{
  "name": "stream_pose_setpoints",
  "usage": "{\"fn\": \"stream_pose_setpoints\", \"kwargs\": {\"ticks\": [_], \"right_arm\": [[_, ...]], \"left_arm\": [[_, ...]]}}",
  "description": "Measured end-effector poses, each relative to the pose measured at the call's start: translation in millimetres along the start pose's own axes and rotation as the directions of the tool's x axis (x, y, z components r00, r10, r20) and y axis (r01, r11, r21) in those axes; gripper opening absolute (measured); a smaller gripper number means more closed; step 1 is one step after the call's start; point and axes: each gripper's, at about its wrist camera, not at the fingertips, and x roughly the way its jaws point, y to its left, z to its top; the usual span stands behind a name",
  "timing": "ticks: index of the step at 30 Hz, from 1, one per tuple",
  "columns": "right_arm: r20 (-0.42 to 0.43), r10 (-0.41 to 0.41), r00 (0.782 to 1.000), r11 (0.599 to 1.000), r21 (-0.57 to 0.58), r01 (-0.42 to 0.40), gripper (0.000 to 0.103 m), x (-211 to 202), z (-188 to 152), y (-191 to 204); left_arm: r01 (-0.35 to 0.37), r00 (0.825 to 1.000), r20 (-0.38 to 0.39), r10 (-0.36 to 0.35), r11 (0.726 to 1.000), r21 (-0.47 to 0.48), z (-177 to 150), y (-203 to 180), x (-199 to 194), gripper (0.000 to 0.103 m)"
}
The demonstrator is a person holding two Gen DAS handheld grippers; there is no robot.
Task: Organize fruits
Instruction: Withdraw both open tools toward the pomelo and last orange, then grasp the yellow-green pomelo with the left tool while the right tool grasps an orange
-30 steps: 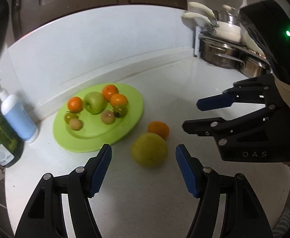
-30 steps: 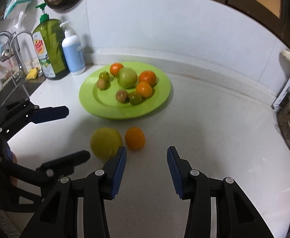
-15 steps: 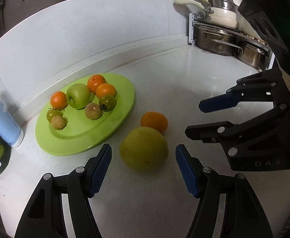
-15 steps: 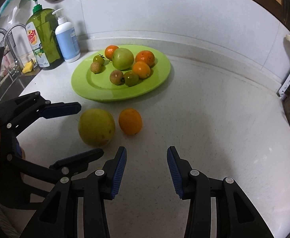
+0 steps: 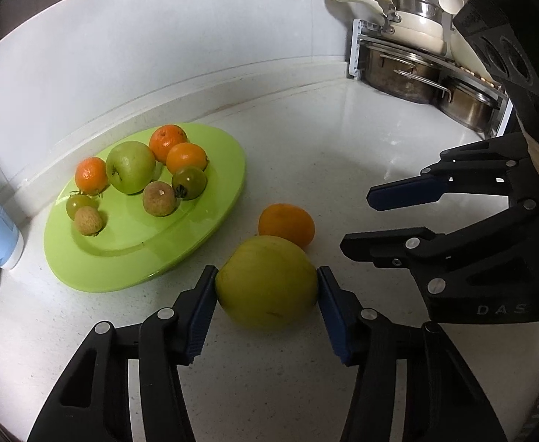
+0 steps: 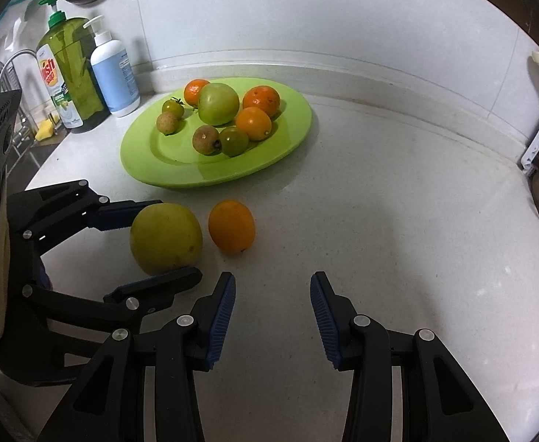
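large yellow-green fruit (image 5: 266,281) sits on the white bench (image 5: 343,154), near-round, long axis indeterminate. left gripper (image 5: 266,309) fingers closing, pads touching its sides. orange (image 5: 286,223) just behind. green plate (image 5: 122,258) holds eight small fruits. right gripper (image 6: 272,316) fingers apart, empty.

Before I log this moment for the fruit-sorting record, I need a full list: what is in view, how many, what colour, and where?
Plate: one, lime green, on the counter near the back wall.
Apple: one, green, on the plate.
Small oranges: three, orange, on the plate around the apple.
Small round fruits: four, two green and two brownish, on the plate.
Large fruit: one, yellow-green, on the counter between the left pads.
Loose orange: one, orange, on the counter beside the large fruit.
Counter: one, white.
Bottles: two, green and white-blue, in the corner.
Pots: several, steel and cream, on a rack.
Left gripper: black with blue pads, closing on the large fruit.
Right gripper: black with blue pads, open, nothing between.
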Motion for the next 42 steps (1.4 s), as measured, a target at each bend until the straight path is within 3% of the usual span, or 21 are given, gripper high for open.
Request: {"fn": "stream_pose_setpoints", "kwargs": {"ticks": [6,18,23,27,42], "right_arm": [[-0.005,0.010,1.000,1.000,-0.008,-0.010,0.043,1.7,1.2,3.4],[0.028,0.065,0.998,0.998,0.015,-0.065,0.043,9.9,15.9,14.4],[0.031,0.069,0.997,0.997,0.012,-0.070,0.043,17.4,25.2,20.8],[0.012,0.073,0.997,0.997,0.019,-0.073,0.037,26.6,28.8,23.1],[0.032,0.048,0.998,0.998,0.031,-0.049,0.034,14.7,27.1,35.2]], "left_arm": [[-0.002,1.000,-0.011,0.002,0.999,-0.043,-4.2,2.9,-6.6,0.052],[-0.130,0.991,-0.064,0.121,0.979,-0.160,-2.3,21.9,-20.7,0.052],[-0.150,0.988,-0.077,0.137,0.966,-0.211,-3.1,34.7,-23.4,0.052],[-0.169,0.985,-0.086,0.153,0.954,-0.248,-3.5,43.1,-25.4,0.052],[-0.180,0.984,-0.064,0.169,0.937,-0.301,-5.8,55.1,-43.3,0.052]]}}
